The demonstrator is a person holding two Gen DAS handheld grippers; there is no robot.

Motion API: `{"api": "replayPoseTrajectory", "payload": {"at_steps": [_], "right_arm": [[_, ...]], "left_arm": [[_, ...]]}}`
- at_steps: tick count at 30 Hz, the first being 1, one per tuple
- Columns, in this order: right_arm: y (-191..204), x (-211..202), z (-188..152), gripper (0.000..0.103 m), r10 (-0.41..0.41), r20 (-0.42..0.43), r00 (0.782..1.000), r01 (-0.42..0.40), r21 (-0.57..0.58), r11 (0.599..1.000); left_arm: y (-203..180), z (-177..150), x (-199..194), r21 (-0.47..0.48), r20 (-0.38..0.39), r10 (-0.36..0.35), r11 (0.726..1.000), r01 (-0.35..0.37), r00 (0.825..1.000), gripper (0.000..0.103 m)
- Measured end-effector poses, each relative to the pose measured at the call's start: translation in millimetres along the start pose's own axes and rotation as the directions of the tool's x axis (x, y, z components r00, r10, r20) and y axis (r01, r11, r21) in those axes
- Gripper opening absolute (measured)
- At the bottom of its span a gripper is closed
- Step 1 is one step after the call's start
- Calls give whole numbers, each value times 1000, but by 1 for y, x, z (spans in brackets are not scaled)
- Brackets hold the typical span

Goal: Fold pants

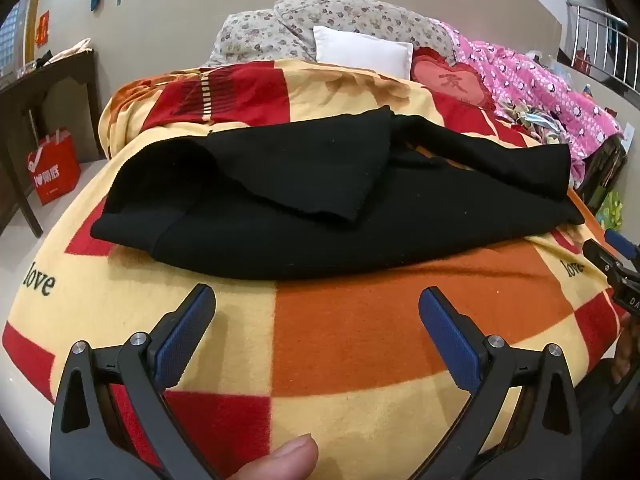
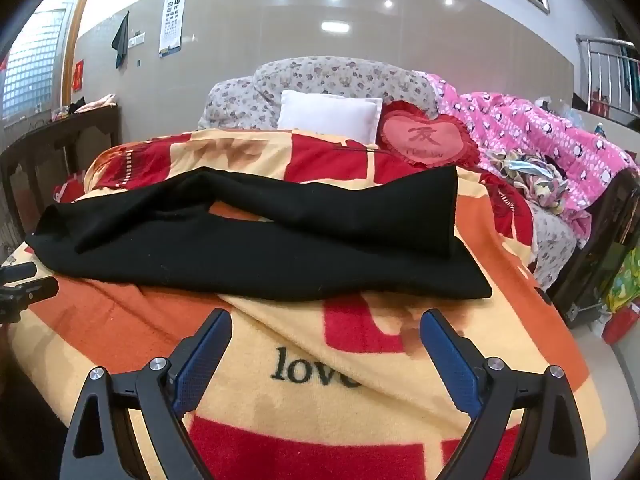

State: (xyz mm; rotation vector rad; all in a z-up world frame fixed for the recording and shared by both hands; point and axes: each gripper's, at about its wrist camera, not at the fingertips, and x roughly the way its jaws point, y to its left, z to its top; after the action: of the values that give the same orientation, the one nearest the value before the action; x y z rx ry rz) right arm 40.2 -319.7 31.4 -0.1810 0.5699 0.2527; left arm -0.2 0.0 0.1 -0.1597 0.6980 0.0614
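Observation:
Black pants (image 1: pixel 304 200) lie crumpled across a red, orange and yellow checked blanket (image 1: pixel 360 320) on a bed, with one part folded over the rest. They also show in the right wrist view (image 2: pixel 260 248). My left gripper (image 1: pixel 316 300) is open and empty, just short of the pants' near edge. My right gripper (image 2: pixel 326 322) is open and empty, near the pants' near right end. The right gripper's tip (image 1: pixel 616 256) shows at the right edge of the left wrist view.
A white pillow (image 2: pixel 330 114), a red heart cushion (image 2: pixel 428 140) and a pink quilt (image 2: pixel 540 128) lie at the bed's far end. A dark wooden table (image 1: pixel 44 92) and a red bag (image 1: pixel 54 168) stand left of the bed.

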Motion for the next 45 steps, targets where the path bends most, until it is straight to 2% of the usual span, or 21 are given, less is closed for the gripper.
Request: {"api": "replayPoseTrajectory", "payload": {"at_steps": [27, 31, 33, 39, 45], "right_arm": [[4, -3, 0, 94, -20, 11, 1000, 20, 0, 1000], [-3, -9, 6, 92, 36, 33, 999, -38, 49, 998], [-10, -9, 9, 92, 70, 59, 996, -75, 83, 994], [-1, 3, 22, 91, 39, 94, 995, -40, 7, 999], [3, 6, 22, 91, 38, 123, 992, -39, 13, 999]], "left_arm": [[3, 0, 2, 0, -21, 11, 1000, -11, 1000, 102], [2, -1, -8, -6, -19, 12, 1000, -12, 1000, 102], [4, 0, -14, -19, -6, 15, 1000, -15, 1000, 102], [4, 8, -33, -63, 68, 39, 997, -35, 997, 102], [-7, 10, -30, -118, 40, -93, 988, 97, 995, 102]]}}
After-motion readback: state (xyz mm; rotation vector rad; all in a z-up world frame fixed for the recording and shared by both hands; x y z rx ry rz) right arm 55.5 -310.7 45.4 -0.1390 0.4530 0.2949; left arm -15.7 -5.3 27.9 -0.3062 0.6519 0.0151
